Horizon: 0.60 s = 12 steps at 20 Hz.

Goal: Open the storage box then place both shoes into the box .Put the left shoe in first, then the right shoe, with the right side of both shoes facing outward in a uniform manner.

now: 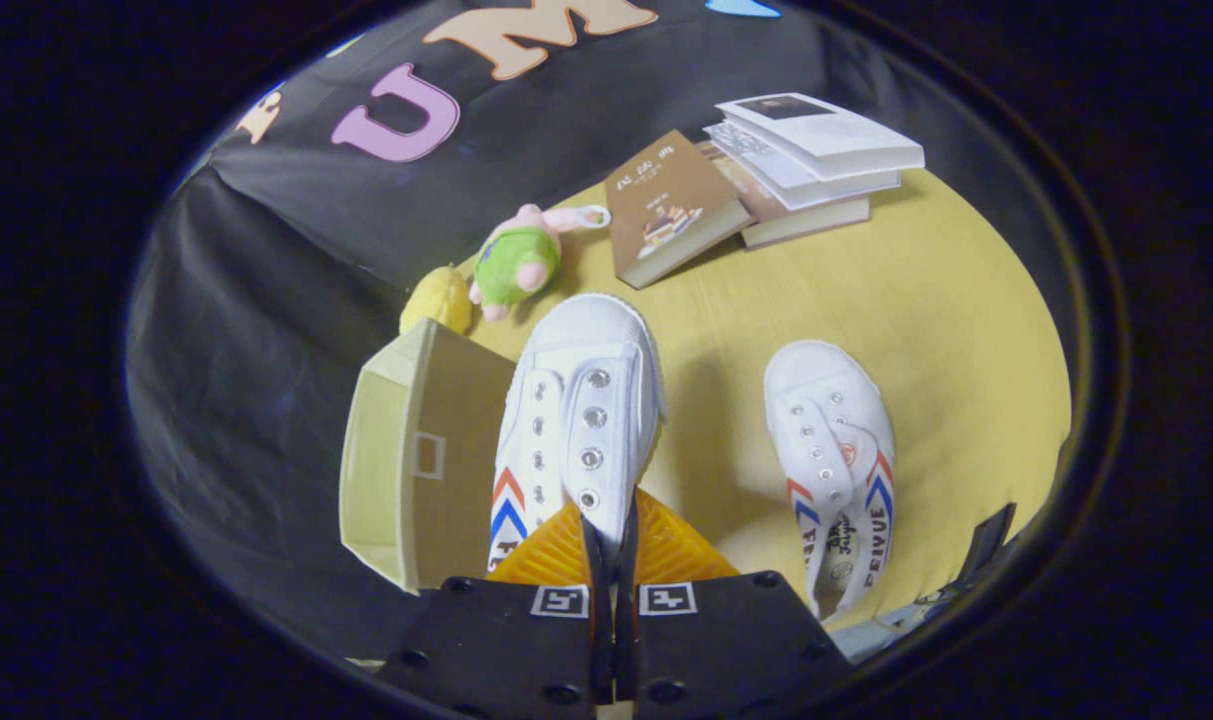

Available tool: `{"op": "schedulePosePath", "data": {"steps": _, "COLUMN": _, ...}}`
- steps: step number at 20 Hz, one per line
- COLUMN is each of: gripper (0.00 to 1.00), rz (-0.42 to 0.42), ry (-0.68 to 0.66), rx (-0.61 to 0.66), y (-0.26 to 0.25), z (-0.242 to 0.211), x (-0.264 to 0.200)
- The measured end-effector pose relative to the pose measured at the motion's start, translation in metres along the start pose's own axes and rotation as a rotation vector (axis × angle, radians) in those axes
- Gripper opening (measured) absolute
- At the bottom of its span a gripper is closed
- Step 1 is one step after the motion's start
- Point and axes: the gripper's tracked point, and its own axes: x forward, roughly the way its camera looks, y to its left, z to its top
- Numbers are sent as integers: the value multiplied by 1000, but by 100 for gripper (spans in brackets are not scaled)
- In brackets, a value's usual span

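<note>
My gripper (611, 545) is shut on the upper edge of a white canvas shoe (576, 410) with red and blue chevrons, and holds it lifted, toe pointing away from me. Both fingers (666, 550) pinch the shoe's collar near the eyelets. To the left of the held shoe stands the cream storage box (421, 455), its flap raised and its inside hidden. The second white shoe (836, 450) lies on the yellow table (946, 330) to the right of my fingers, toe also pointing away.
Beyond the shoes, a brown book (666, 205) lies beside a stack of books (806, 165). A green and pink plush toy (521, 258) and a yellow round toy (438, 298) sit near the table's far left edge, behind the box.
</note>
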Motion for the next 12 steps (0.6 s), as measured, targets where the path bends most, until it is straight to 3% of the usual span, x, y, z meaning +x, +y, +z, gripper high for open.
{"op": "schedulePosePath", "data": {"steps": 7, "gripper": 4, "rz": 38, "ry": -57, "rx": -61, "y": 77, "z": 25, "x": -23}}
{"op": "schedulePosePath", "data": {"steps": 12, "gripper": 4, "rz": 77, "ry": -40, "rx": -104, "y": 130, "z": 18, "x": -7}}
